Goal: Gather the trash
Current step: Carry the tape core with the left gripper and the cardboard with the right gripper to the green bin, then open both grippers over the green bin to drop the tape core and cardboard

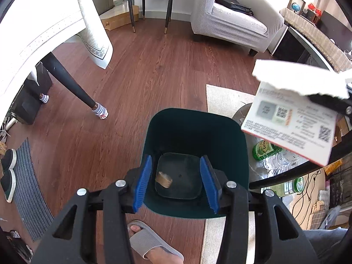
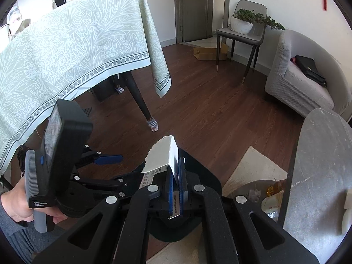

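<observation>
**Torn carton above the bin**

Much of what we see is cut short. In the right wrist view our right tool (image 2: 176, 176) is clenched on a torn white carton (image 2: 164, 156), whose lower part is hidden between the blue pads (image 2: 169, 192); its print is too small to read. In the left wrist view the same carton's label face is blurred, and the tool gripping it runs off the right edge.

Our left tool (image 1: 176, 171) is released, its blue pads spread wide with nothing between them, directly over the dark green bin (image 1: 231, 145). At the bin's bottom lies a small brown scrap (image 1: 164, 179); we cannot tell what it is.

The bin stands on the wooden floor (image 1: 154, 66), partly on a pale rug (image 1: 222, 96). Beside it are green bottles (image 1: 263, 150) under a round side bench (image 2: 319, 165), half hidden by the carton. A slippered foot (image 1: 151, 239) sits just before the bin. Farther off are the clothed bench (image 2: 72, 44), a grey chair (image 2: 239, 35) and an armchair (image 1: 231, 15).
</observation>
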### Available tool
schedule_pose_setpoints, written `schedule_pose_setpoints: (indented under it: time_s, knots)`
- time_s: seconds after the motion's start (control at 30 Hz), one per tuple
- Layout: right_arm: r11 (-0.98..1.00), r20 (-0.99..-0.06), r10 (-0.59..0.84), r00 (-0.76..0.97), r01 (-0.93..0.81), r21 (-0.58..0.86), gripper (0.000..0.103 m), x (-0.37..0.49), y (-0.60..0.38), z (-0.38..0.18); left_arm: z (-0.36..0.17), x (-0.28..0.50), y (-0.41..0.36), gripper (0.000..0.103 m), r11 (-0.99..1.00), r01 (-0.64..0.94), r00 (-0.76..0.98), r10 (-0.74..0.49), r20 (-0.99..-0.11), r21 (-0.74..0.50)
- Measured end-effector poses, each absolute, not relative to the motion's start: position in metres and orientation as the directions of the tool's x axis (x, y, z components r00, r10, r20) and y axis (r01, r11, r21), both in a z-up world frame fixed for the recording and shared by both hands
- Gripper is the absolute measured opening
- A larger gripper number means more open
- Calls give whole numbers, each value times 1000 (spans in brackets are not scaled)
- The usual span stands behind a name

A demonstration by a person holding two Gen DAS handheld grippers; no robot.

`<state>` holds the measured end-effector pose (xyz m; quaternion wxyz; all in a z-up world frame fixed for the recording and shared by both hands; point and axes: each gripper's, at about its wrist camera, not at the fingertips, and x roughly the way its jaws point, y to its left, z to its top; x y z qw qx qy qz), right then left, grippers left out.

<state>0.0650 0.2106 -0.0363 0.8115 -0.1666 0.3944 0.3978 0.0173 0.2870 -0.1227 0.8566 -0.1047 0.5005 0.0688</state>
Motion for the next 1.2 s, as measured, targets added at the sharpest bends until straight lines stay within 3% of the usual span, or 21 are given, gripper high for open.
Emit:
schedule_pose_setpoints:
  time_s: [0.33, 0.67, 0.87, 0.9, 1.0, 1.2]
  knots:
    - [646, -851, 432, 300, -761, 60, 3, 75, 245, -94, -75, -5, 307, 46, 954, -248, 607, 19, -795, -166]
    - [644, -925, 307, 225, -764, 28, 4, 71, 269, -154, -30, -19, 312, 29, 946, -248, 694, 25, -719, -207]
    - [646, -944, 247, 219, -763, -8, 5, 69, 274, -172, -7, -24, 310, 27, 944, -238, 735, 21, -678, -229]
    - [645, -946, 242, 216, -764, -9, 10, 69, 273, -175, -3, -25, 309, 27, 943, -236, 741, 18, -671, -236]
    - [642, -949, 209, 236, -765, -49, 38, 67, 273, -179, 4, -25, 307, 27, 938, -233, 753, 8, -657, -255]
    - [640, -947, 228, 229, -768, -32, 39, 65, 269, -178, 16, -24, 299, 27, 941, -213, 774, -1, -633, -262]
